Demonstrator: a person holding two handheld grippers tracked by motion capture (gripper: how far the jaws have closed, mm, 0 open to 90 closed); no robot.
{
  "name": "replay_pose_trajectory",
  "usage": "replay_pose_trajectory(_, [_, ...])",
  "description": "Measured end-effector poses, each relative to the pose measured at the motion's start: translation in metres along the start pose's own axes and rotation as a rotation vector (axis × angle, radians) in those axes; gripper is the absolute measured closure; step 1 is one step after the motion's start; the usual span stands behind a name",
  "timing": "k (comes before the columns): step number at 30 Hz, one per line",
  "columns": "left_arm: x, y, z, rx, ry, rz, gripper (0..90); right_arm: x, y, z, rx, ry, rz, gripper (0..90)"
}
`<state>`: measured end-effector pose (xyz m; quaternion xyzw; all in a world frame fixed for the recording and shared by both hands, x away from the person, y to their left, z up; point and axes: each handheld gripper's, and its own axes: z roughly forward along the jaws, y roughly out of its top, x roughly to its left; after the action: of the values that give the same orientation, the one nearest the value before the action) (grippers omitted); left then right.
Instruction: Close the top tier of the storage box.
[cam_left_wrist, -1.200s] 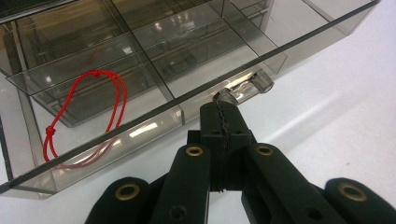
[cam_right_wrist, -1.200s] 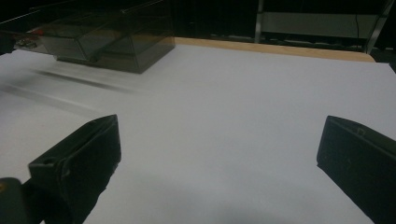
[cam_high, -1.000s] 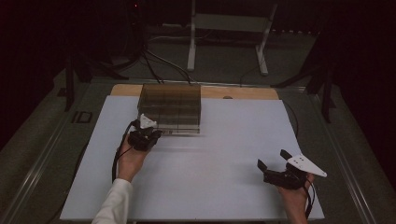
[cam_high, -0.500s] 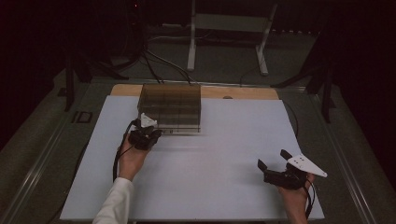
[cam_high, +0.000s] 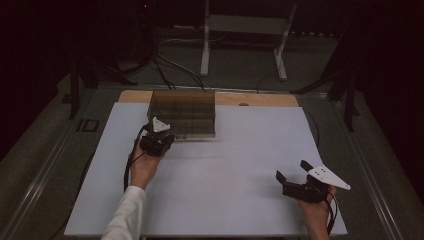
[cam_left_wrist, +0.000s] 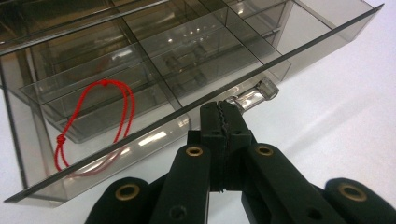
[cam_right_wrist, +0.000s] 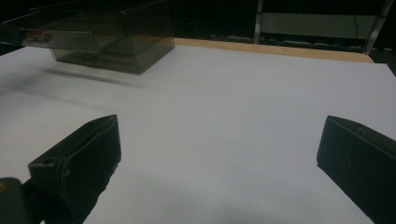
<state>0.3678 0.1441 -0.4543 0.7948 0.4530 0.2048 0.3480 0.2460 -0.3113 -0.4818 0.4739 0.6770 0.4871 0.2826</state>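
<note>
Smoky clear drawer box (cam_left_wrist: 140, 56), red string (cam_left_wrist: 116, 112), white tabletop (cam_high: 215, 190), seemingly black jaws.

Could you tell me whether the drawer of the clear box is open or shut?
Open: the drawer is pulled partway out, its compartments exposed, with the left claw shut on its handle.

drawer handle (cam_left_wrist: 254, 95): partly hidden behind the shut tips of left hand-held gripper (cam_left_wrist: 223, 122)
red string (cam_left_wrist: 88, 122): lower loop blurred through drawer front
organizer box (cam_right_wrist: 100, 37): left end cut off by frame edge, contents too dark to tell
right hand-held gripper (cam_right_wrist: 217, 158): jaw bases cut off at bottom
</note>
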Motion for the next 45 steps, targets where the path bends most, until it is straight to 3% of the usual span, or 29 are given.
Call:
replay_pose_trajectory(9, [-0.001, 0.002, 0.005, -0.001, -0.006, -0.008, 90.0, 0.0, 0.0, 0.0, 0.0, 0.0, 0.0, 0.4])
replay_pose_trajectory(45, [0.011, 0.015, 0.016, -0.005, 0.035, -0.041, 90.0, -0.001, 0.0, 0.0, -0.001, -0.001, 0.001, 0.4])
